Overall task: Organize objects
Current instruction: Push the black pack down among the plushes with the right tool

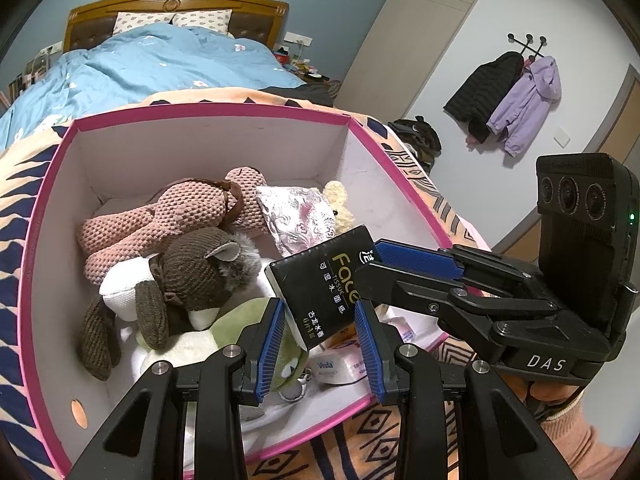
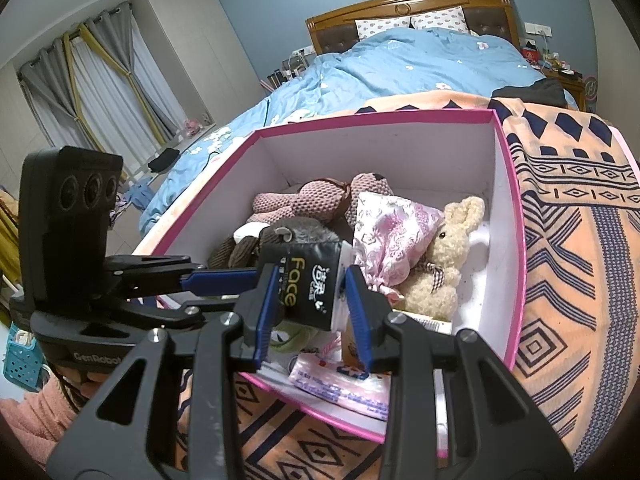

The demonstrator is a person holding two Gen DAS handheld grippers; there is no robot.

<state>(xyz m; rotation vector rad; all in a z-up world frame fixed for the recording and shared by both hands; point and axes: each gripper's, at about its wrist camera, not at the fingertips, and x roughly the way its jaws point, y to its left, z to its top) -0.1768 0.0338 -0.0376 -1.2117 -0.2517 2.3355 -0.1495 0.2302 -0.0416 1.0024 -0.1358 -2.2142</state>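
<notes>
A black "Face" tissue pack (image 1: 320,286) hangs over the pink-rimmed box (image 1: 208,114), between both grippers. In the left wrist view the left gripper (image 1: 320,344) closes on the pack's lower end, and the right gripper (image 1: 370,260) comes in from the right and touches its upper edge. In the right wrist view the pack (image 2: 308,282) sits between the right gripper's blue pads (image 2: 354,292), with the left gripper (image 2: 256,276) reaching in from the left. The box (image 2: 376,118) holds a pink knit toy (image 1: 160,216), a brown plush (image 1: 200,268), a floral pouch (image 2: 388,236) and a cream bunny (image 2: 444,256).
The box stands on an orange patterned blanket (image 2: 580,248) at the foot of a bed with a blue duvet (image 1: 132,68). Flat tissue packets (image 2: 340,384) lie at the box's near end. Coats (image 1: 516,96) hang on the wall at right. Curtains (image 2: 88,92) hang at left.
</notes>
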